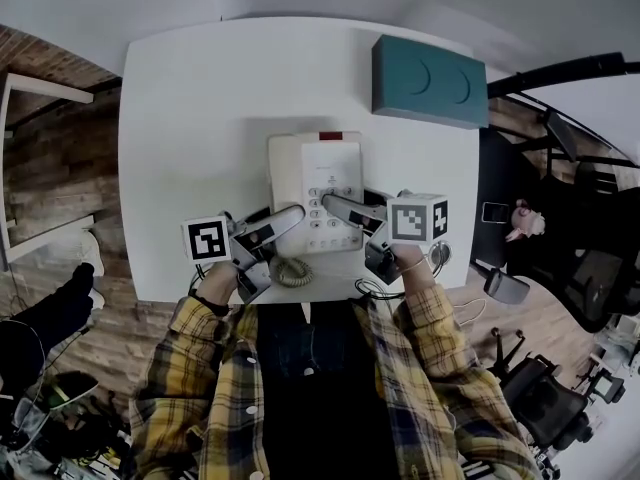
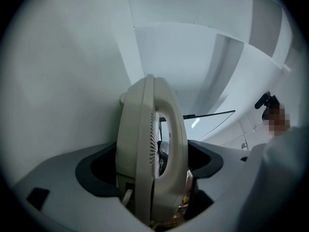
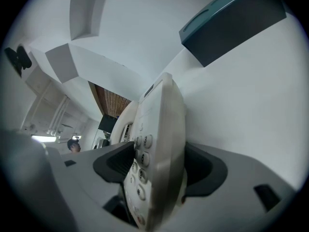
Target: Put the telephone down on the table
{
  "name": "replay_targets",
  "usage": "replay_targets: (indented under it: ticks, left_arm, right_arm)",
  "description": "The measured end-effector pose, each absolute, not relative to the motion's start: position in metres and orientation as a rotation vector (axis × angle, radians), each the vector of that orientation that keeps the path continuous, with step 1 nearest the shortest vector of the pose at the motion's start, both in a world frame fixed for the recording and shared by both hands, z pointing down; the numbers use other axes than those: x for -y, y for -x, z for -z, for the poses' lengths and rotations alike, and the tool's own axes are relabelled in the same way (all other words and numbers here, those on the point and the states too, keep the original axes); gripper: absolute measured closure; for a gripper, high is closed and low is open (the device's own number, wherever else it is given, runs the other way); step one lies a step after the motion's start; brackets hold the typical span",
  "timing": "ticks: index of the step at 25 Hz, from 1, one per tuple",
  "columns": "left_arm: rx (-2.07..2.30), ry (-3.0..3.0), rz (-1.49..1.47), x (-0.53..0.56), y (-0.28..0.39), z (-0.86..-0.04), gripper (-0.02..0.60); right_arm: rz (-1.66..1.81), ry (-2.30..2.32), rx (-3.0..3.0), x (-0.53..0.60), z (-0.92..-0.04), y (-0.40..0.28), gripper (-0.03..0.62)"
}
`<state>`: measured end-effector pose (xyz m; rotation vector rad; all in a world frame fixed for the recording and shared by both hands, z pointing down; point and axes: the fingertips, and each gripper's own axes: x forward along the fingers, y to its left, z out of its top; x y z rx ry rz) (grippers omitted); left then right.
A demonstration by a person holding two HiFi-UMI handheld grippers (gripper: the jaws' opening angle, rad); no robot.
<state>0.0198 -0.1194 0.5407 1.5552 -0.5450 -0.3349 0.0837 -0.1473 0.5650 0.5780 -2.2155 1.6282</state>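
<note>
A cream desk telephone (image 1: 315, 183) with a keypad and a red strip lies flat over the near middle of the white table (image 1: 190, 118); I cannot tell whether it rests on it. My left gripper (image 1: 290, 215) is shut on its handset (image 2: 145, 149) at the near left. In the left gripper view, the left gripper (image 2: 152, 173) has both dark pads against the handset. My right gripper (image 1: 335, 206) is shut on the keypad side of the body. In the right gripper view the telephone (image 3: 157, 144) stands edge-on in the right gripper (image 3: 154, 173). The coiled cord (image 1: 292, 271) hangs at the table's front edge.
A teal box (image 1: 428, 80) stands at the table's back right. Black cables (image 1: 375, 288) lie at the front edge by my right hand. Office chairs (image 1: 545, 408) and a person (image 1: 520, 218) are to the right, with wooden floor (image 1: 50, 158) on the left.
</note>
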Motion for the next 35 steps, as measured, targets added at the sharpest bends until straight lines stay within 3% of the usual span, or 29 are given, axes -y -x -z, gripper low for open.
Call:
replay_targets:
  ticks: [13,35]
  left_arm:
    - [0.564,-1.578,0.204,0.118,-0.021,-0.543,0.166]
    - [0.665,-1.586,0.011,0.118,-0.012,-0.555,0.17]
  right_arm:
    - [-1.61,-0.557,2.133,0.145,-0.569,-0.081,0.299]
    - [-1.485,-0.613,2.034,0.146,-0.576,-0.088,0.293]
